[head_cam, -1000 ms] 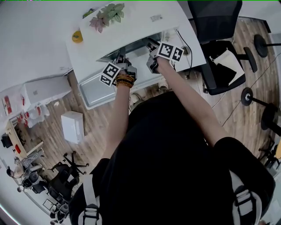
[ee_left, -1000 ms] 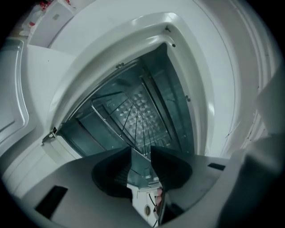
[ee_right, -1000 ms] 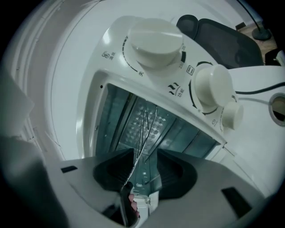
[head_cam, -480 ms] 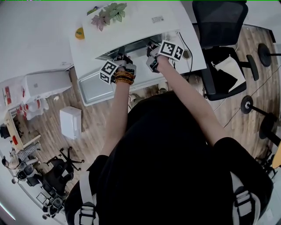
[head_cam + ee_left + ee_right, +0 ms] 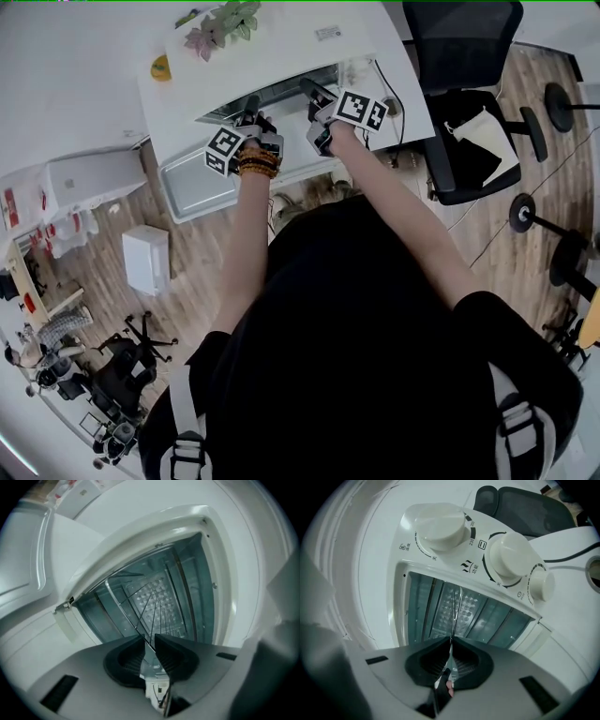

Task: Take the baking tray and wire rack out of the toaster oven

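Observation:
The white toaster oven [image 5: 440, 564] stands open on a white table [image 5: 84, 75], its door [image 5: 197, 183] folded down toward me. The wire rack [image 5: 157, 602] lies inside, seen nearly edge-on. My left gripper [image 5: 149, 641] has just been closing, and its jaws pinch the rack's front wire at the left. My right gripper [image 5: 451, 641] is shut on the same rack [image 5: 453, 604] at the right, below the knobs [image 5: 440, 527]. In the head view both grippers [image 5: 251, 105] [image 5: 309, 89] reach into the oven's mouth. I cannot make out a baking tray.
A potted plant [image 5: 220, 28] and a yellow thing [image 5: 161, 67] sit behind the oven. A black cable [image 5: 401, 98] runs at the table's right end. A black office chair [image 5: 469, 56] stands to the right, a white box [image 5: 145, 261] on the floor at the left.
Both grippers have stayed at the oven's mouth. The head view has shifted slightly; nothing else visibly differs.

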### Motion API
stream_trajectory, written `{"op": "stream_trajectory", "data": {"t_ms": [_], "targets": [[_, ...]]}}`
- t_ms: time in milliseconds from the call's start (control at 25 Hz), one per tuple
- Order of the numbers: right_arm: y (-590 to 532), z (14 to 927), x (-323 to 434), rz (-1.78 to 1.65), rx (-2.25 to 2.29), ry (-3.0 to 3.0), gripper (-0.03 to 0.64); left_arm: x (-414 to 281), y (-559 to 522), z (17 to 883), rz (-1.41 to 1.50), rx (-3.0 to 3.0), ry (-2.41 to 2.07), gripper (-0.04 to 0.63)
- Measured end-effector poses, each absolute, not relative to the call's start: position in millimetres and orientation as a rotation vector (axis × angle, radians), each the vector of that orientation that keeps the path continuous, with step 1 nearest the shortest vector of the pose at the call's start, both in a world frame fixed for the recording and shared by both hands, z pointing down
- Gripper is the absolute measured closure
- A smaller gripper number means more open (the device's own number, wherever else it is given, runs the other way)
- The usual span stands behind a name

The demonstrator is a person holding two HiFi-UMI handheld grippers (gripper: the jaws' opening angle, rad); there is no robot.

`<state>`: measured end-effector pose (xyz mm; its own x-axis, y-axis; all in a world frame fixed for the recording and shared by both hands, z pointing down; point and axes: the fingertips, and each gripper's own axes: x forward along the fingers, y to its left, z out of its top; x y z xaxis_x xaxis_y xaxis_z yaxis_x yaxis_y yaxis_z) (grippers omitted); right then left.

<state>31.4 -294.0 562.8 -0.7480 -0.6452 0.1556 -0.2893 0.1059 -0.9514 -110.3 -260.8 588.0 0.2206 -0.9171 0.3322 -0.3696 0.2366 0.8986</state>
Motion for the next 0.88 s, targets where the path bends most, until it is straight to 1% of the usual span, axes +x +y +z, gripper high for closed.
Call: {"op": "stream_trajectory", "data": {"t_ms": [80,320,880], "targets": [[-289,563,33,-1.673,-0.927,2.102,0.577,-108,-255,587,-0.538,1.393,-1.374,0.518],[-277,567,35,-1.661,-0.951,2.136,0.575,-104,-243,589,-0.469,1.455,-1.395,0.511],[-248,569,45,-1.657,-0.973,2.157,0.575,-93,-214,592,-0.424,1.486,-1.381,0.505]]}}
